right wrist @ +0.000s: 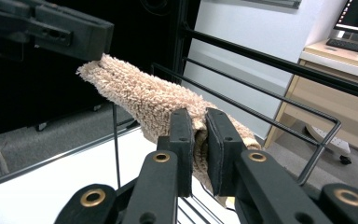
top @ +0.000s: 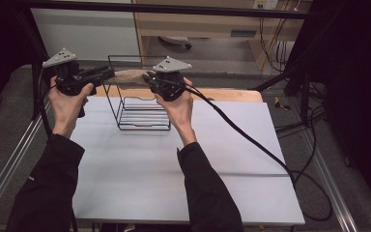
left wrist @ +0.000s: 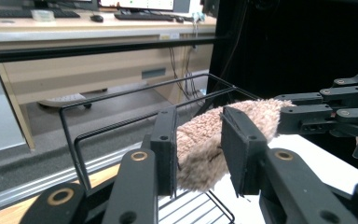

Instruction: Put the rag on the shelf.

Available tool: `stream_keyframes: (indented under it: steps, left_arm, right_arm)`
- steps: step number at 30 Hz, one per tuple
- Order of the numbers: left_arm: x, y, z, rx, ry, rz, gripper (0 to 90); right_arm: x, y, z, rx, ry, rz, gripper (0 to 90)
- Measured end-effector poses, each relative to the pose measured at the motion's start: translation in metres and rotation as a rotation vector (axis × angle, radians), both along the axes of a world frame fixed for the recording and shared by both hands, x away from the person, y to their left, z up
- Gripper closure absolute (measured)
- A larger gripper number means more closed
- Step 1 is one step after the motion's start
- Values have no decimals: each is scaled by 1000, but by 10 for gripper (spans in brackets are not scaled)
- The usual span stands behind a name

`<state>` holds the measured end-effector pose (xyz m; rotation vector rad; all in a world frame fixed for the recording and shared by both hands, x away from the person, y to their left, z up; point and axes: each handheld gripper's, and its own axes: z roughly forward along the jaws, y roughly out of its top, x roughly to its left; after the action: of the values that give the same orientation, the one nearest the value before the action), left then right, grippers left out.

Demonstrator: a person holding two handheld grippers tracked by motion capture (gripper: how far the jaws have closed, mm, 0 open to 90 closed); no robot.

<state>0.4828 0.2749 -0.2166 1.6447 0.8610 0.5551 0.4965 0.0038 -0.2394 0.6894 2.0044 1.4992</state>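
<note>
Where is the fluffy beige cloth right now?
In the high view, the cloth hangs stretched between the left gripper and right gripper, above the wire rack at the table's far side.

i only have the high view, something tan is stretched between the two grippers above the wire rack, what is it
Observer: A fuzzy tan cloth, rolled or folded into a long shape; the pile is clear in the right gripper view.
Operator: is the right gripper actually clamped on it
Observer: Yes. The right gripper has its fingers pinched on one end, nearly closed.
Operator: and the left
Observer: The left gripper holds the other end, fingers wider apart with cloth bulging between them.
Operator: cloth touching the rack
Observer: The wire rack has its top rim just behind the cloth; I cannot tell if they touch.
</note>
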Motion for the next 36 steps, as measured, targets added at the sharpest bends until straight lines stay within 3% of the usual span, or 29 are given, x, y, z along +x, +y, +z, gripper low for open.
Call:
stream_keyframes:
  steps: [3, 8, 12, 19, 28, 33, 36]
  left_arm:
    - [2, -4, -1, 30, 26, 6, 698]
    - [1, -6, -6, 47, 77, -38, 849]
    - [-1, -8, -11, 71, 84, -42, 885]
    - [0, -7, -15, 76, 80, -42, 898]
    - [0, -7, -21, 89, 71, -44, 900]
    - [0, -8, -25, 100, 68, -47, 898]
    - [-1, -9, -28, 110, 63, -48, 886]
  right_arm:
    - [0, 0, 0, -1, 4, 1, 815]
    - [0, -1, -3, -13, 13, 8, 808]
    - [1, 0, -5, -20, 22, 11, 799]
    - [0, 0, -5, -28, 33, 21, 758]
    - [-3, -6, 6, 47, 51, 41, 615]
    - [-5, -6, 8, 59, 52, 49, 620]
    - [-5, -5, 7, 46, 82, 59, 767]
